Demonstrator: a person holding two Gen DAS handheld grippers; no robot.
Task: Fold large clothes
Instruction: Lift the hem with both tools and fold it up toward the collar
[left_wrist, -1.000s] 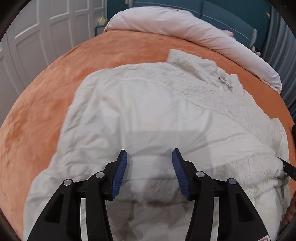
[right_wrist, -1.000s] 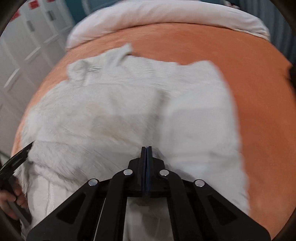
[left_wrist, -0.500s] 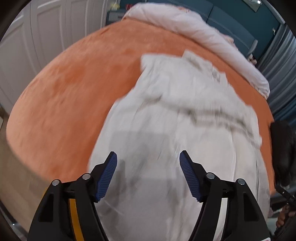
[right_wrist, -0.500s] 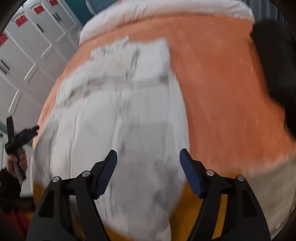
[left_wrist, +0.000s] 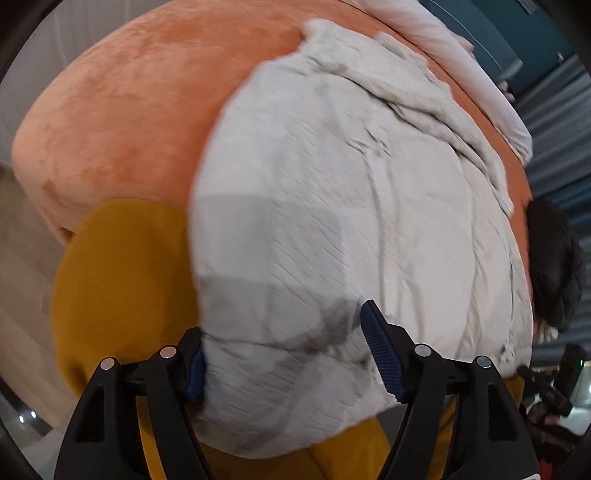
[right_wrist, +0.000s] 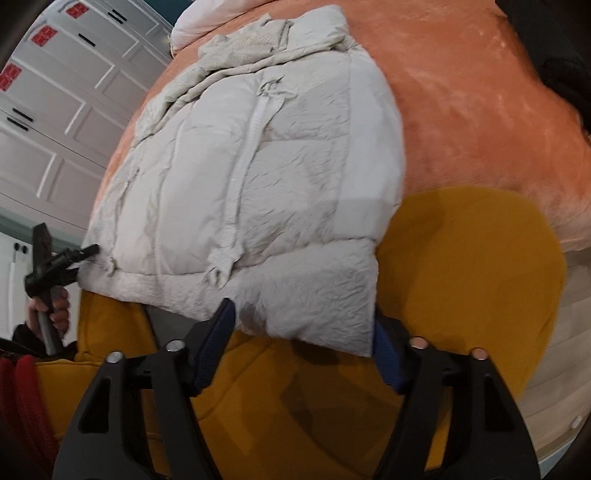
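I see the white puffer jacket (right_wrist: 258, 177) lying flat on the orange bed (right_wrist: 461, 96), its hem hanging over the near edge above a mustard-yellow cover (right_wrist: 461, 266). My left claw (left_wrist: 284, 354) is spread wide with the hem's left corner bulging between its blue pads, and my right claw (right_wrist: 303, 347) is likewise spread wide at the hem's right corner, neither one clamped on the fabric. A black garment (left_wrist: 554, 266) lies beside the jacket's right edge.

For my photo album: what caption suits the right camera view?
Open right gripper straddling the hem of a white jacket on an orange bed.
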